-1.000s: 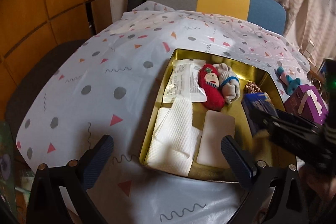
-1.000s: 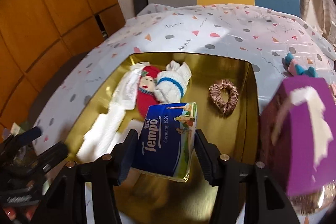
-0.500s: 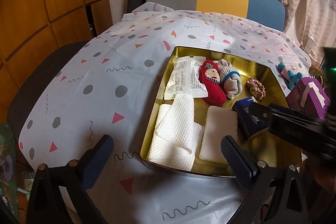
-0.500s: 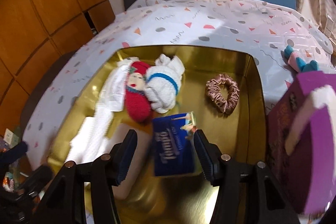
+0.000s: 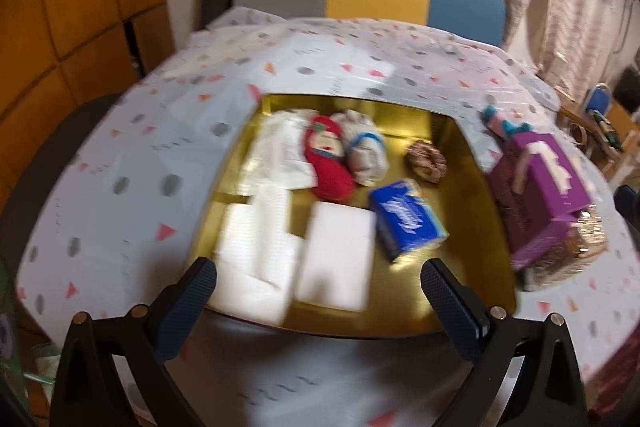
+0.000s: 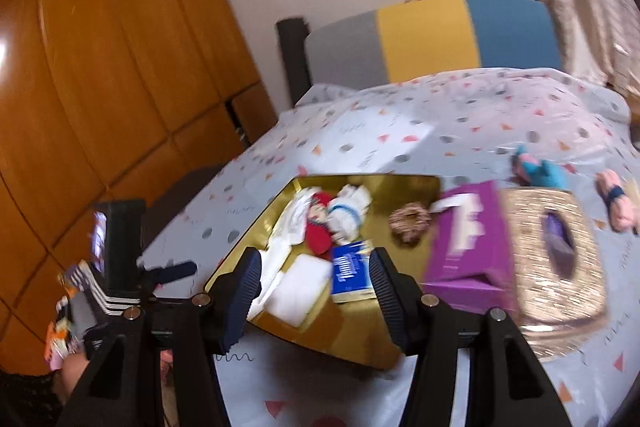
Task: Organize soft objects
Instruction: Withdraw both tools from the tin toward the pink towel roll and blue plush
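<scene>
Gold tray point(image 5: 486, 227) on table: blue Tempo tissue pack point(image 5: 406, 223), red Santa sock point(image 5: 328, 163), scrunchie point(image 5: 427, 161). Left gripper point(image 5: 318, 301) fingers wide apart, empty. Right gripper point(image 6: 316, 301) fingers apart, gripping nothing.

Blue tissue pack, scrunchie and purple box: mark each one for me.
Blue tissue pack point(image 5: 406, 219): left wrist view, on its blue top face.
Scrunchie point(image 5: 426, 161): left wrist view, on the ring's fabric.
Purple box point(image 6: 468, 247): right wrist view, on its purple top face.
</scene>
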`<state>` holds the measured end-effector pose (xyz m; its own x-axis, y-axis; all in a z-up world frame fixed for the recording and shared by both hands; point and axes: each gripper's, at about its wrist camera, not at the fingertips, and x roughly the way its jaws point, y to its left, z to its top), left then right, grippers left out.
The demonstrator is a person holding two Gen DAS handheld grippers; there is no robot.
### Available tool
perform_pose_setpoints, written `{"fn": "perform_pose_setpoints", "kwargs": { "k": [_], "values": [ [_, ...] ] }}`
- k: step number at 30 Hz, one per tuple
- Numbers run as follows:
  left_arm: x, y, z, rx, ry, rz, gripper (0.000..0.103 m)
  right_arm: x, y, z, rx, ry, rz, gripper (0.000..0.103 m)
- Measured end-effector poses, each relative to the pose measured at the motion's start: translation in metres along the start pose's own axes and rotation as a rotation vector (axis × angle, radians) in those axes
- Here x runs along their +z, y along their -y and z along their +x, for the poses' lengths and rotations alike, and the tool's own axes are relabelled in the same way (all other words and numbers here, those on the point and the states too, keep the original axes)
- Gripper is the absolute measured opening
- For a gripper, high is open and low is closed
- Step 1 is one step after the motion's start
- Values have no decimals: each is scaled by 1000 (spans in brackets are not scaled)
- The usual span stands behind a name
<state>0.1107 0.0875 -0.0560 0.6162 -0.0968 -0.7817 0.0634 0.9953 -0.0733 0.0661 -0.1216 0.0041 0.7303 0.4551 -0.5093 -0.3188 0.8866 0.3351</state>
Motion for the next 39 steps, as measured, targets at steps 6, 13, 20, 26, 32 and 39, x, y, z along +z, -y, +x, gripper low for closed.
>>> {"fn": "perform_pose_setpoints", "kwargs": {
  "k": [6, 13, 20, 26, 32, 39],
  "values": [
    [12, 25, -1, -129, -59, -62, 103, -2, 69, -62, -146, 123, 113, 57],
    [48, 63, -4, -167, -63, -38, 103, -14, 177, -92, -363, 147, 277, 57],
    [106, 120, 5, -165, -97, 116, 103, 1, 325, -55, -485, -6, 431, 57],
    [163, 157, 45, -150, -229, 140, 103, 23, 412, -3, -512, -128, 524, 57],
    [195, 188, 73, -152, -349, 139, 103, 56, 440, 44, -550, -186, 451, 57],
    [216, 246, 113, -127, -412, 181, 103, 48, 447, 82, -610, -251, 316, 38]
  ]
}}
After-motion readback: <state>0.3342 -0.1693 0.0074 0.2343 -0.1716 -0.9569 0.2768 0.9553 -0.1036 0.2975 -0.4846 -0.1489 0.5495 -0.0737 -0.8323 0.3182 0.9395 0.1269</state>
